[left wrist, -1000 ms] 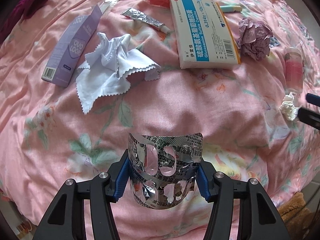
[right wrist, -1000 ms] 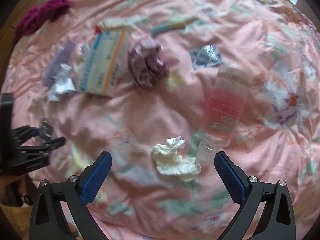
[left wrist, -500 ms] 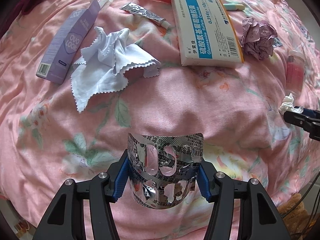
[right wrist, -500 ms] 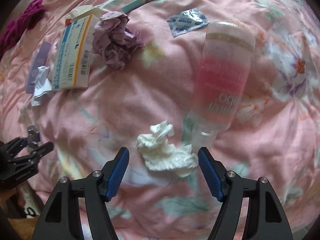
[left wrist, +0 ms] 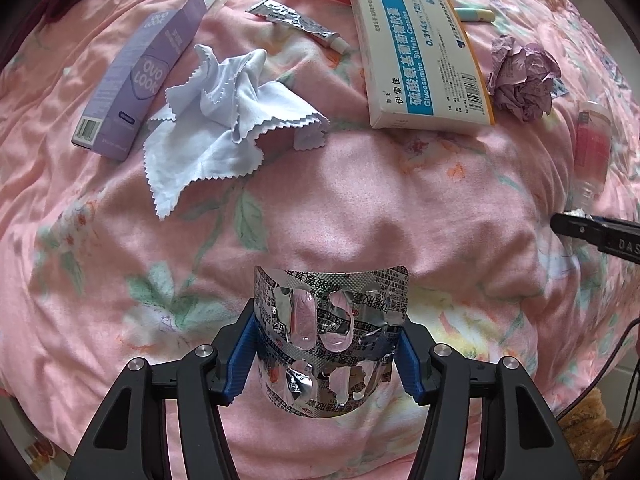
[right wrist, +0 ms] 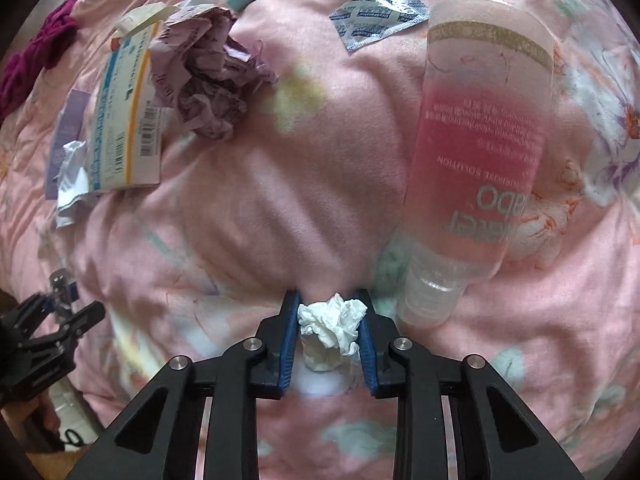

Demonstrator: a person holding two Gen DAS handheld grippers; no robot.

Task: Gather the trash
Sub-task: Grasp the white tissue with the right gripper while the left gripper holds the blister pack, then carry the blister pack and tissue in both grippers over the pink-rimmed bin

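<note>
Closing my right gripper over the last second, I now have its jaws pinched on the white tissue wad, beside the pink bottle on the bed. My left gripper stays clamped on the empty blister pack. Both pieces look ready for binning.

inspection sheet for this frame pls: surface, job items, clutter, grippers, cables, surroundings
Surface: pink floral quilt, rumpled.
Job's things: empty blister pack; white tissue wad; crumpled purple paper; medicine box; foil tube.
Clutter: pink bottle lying flat; white cloth; purple carton.
Grippers: left gripper shut on blister pack; right gripper shut on tissue wad.
Cables: dark cables, lower right.
Surroundings: maroon fabric at quilt edge.
</note>
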